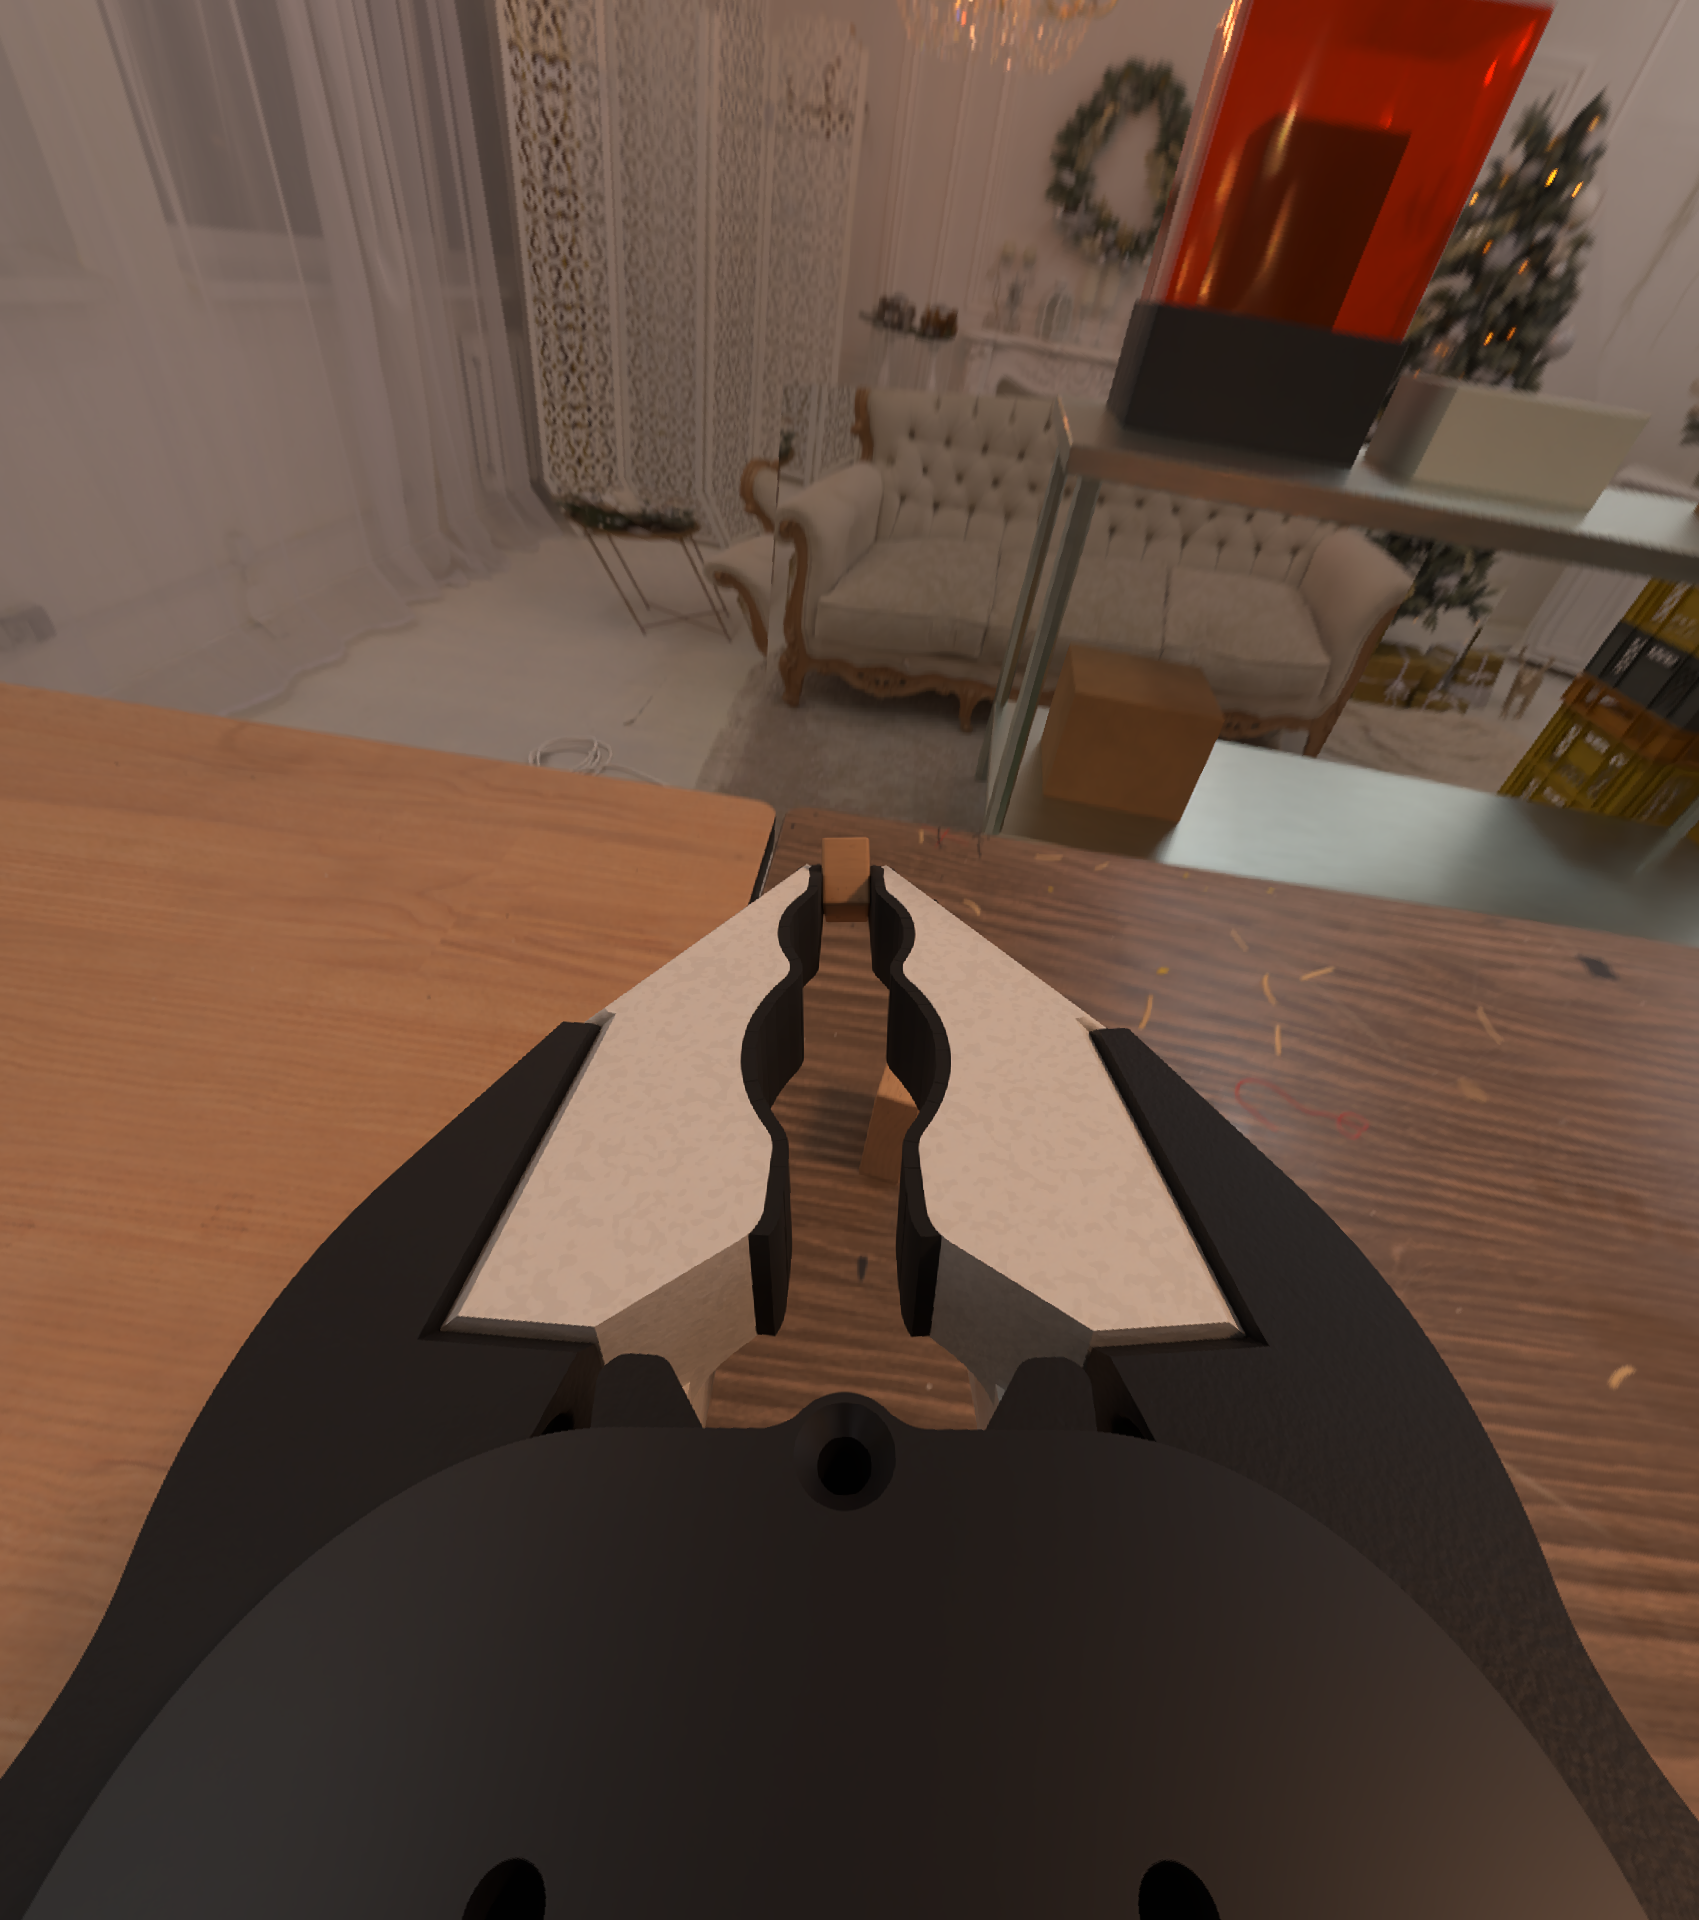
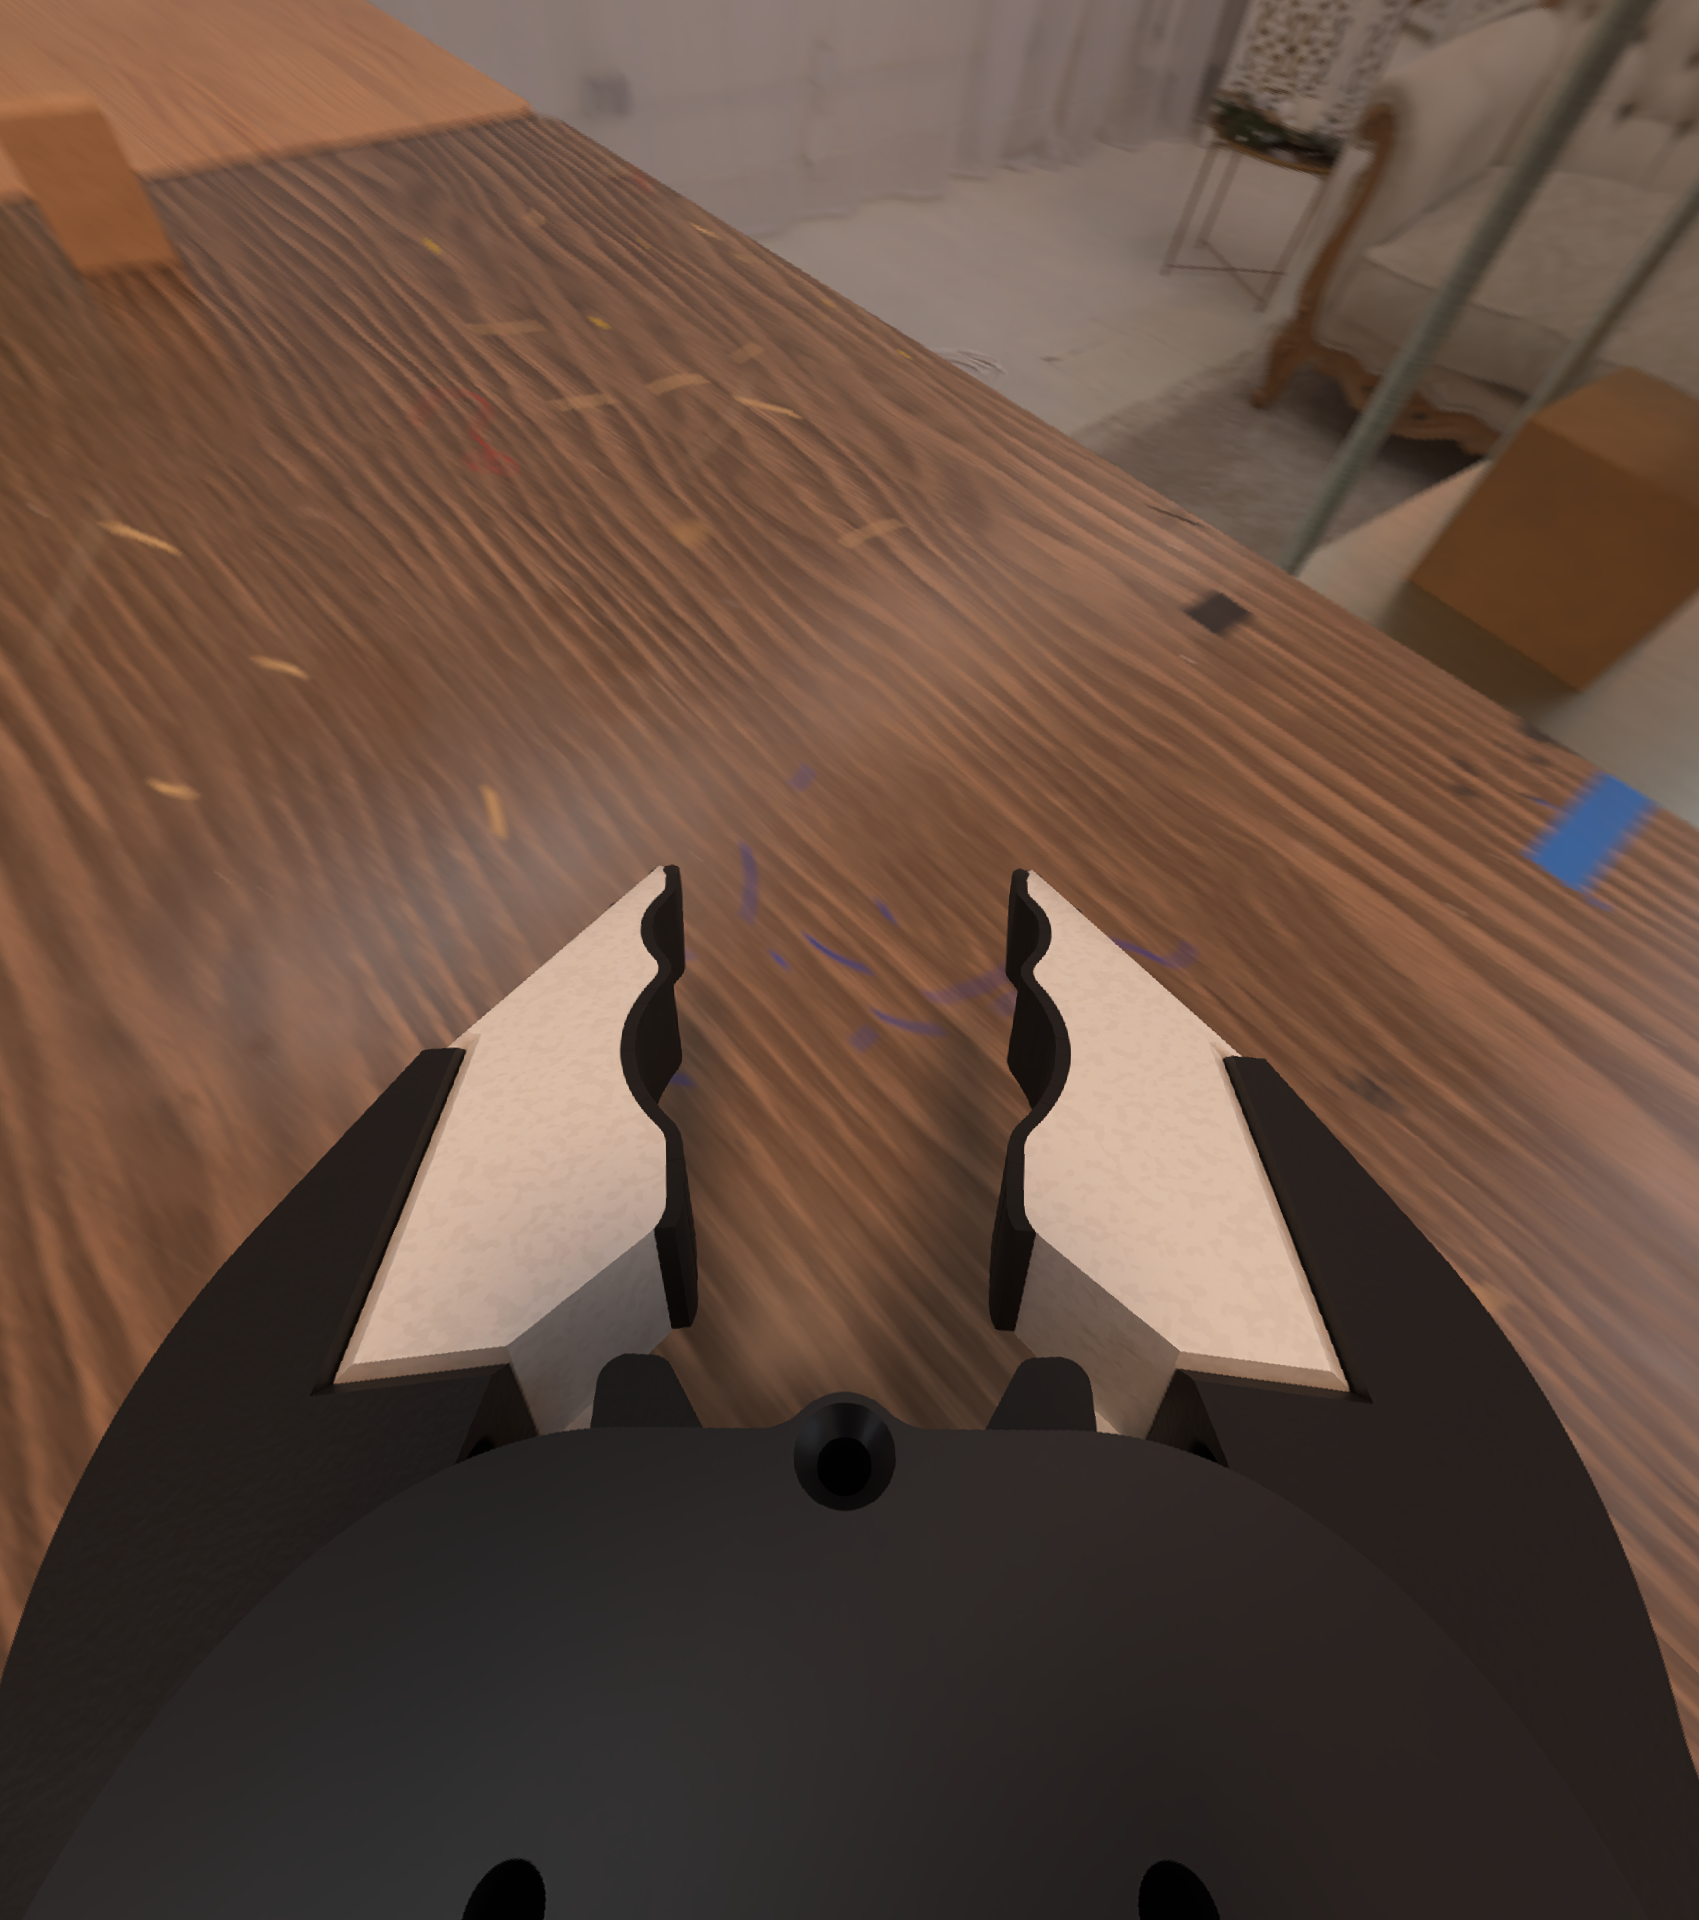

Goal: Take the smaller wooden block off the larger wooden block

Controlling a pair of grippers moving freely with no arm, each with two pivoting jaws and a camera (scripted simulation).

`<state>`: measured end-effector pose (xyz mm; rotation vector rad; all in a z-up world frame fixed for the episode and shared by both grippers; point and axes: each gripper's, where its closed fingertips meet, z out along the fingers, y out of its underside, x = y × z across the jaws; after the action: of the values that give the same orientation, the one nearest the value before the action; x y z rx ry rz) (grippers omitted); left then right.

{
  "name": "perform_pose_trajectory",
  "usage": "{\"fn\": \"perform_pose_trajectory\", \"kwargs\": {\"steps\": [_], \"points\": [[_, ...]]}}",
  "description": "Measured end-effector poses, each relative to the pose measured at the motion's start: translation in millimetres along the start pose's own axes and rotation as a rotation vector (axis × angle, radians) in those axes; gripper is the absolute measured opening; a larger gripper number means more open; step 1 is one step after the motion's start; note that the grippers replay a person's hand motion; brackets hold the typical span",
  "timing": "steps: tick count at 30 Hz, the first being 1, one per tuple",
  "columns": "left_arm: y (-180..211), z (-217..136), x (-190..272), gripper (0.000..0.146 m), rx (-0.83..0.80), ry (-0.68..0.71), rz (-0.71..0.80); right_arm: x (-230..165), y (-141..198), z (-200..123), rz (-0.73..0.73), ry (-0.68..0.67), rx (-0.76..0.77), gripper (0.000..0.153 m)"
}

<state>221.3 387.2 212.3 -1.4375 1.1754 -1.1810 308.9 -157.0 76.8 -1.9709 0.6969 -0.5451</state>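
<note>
A: While the left gripper (image 1: 845,883) hangs over the dark wooden table (image 1: 1344,1195), its jaws stand nearly together, pinched at the tips on the smaller wooden block (image 1: 845,868). Only the block's top and a bit of its shaded face show between the tips.

B: And the larger wooden block (image 1: 889,1138)?

A: Upright on the dark wooden table, below the fingers, seen through the gap between them. Partly hidden by the right-hand finger. The small one looks clear of it, well apart, not resting on top.

B: So the lift is done?

A: My reading: yes, removal step is mostly finished; carry and set-down remain. Cannot tell the clearance above the tabletop from this angle.

B: Right gripper (image 2: 845,883)?

A: Jaws wide apart, nothing between them, over bare grain of the same table. In its view the larger wooden block (image 2: 81,187) stands far off, toward the seam with the lighter table (image 2: 305,73), nothing on top.

B: Next move?

A: Likely lower the small block onto open tabletop beside the large one, not touching, then part the fingers. Grip is at the very tips, so a slow descent seems wise.
</note>
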Motion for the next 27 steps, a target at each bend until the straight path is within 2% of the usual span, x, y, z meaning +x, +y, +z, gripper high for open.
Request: {"fn": "perform_pose_trajectory", "kwargs": {"steps": [2, 6, 9, 11, 13, 16, 21, 25, 27], "points": [[-13, -7, 3, 0.008, 0.037, 0.008, -0.008, -23, -13, 19, 0.030, -0.064, 0.025, 0.066], [-30, -15, 17, 0.008, 0.082, 0.041, 0.002, -70, -38, 58, -0.024, -0.159, 0.035, 0.077], [-39, -17, 35, 0.008, 0.097, 0.071, 0.023, -109, -56, 86, -0.055, -0.280, 0.046, 0.085], [-43, -17, 50, 0.008, 0.103, 0.101, 0.028, -125, -67, 97, -0.081, -0.336, 0.047, 0.086], [-46, -16, 68, 0.008, 0.107, 0.134, 0.031, -126, -83, 94, -0.077, -0.350, 0.086, 0.086], [-46, -11, 104, 0.008, 0.103, 0.194, 0.045, -106, -107, 64, -0.049, -0.338, 0.203, 0.085], [-29, 13, 192, 0.008, 0.060, 0.307, 0.102, -62, -135, -36, 0.020, -0.277, 0.443, 0.088], [0, 36, 285, 0.008, -0.012, 0.432, 0.153, -44, -128, -112, 0.070, -0.223, 0.581, 0.084], [15, 44, 332, 0.008, -0.041, 0.496, 0.196, -38, -116, -138, 0.113, -0.194, 0.626, 0.083]]}}
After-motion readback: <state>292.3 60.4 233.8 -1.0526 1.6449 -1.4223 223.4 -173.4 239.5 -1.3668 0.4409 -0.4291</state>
